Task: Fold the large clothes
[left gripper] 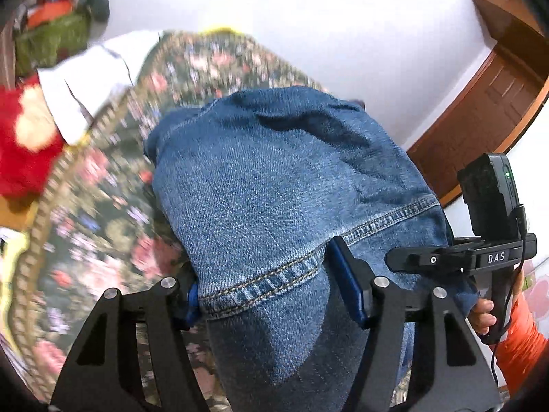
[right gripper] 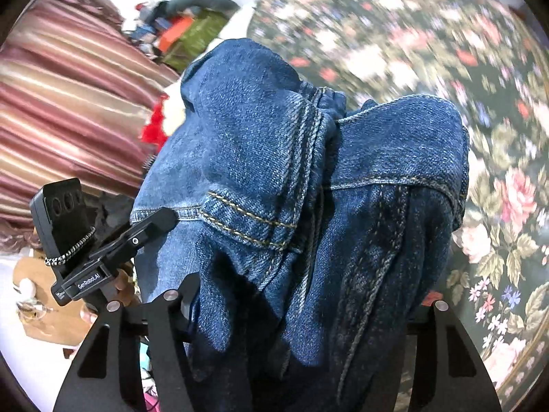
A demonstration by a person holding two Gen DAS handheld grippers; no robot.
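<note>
- The left gripper [left gripper: 274, 285] is clamped on a stitched seam of the denim garment [left gripper: 274, 171], its blue pads pressed against the fabric.
- The right gripper [right gripper: 302, 309] has bunched denim garment [right gripper: 308, 178] between its fingers; its closure is hidden.
- The denim hangs lifted above the floral bedspread [left gripper: 103, 206].
- A red plush [left gripper: 24, 144] lies nearby.

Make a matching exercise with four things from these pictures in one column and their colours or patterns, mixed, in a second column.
Things:
1. denim garment
2. fluffy plush item
3. bed cover
4. wooden door

Descriptions:
A. red
B. brown
C. blue with tan stitching
D. dark with pink flowers

Pairs: 1-C, 2-A, 3-D, 4-B
</note>
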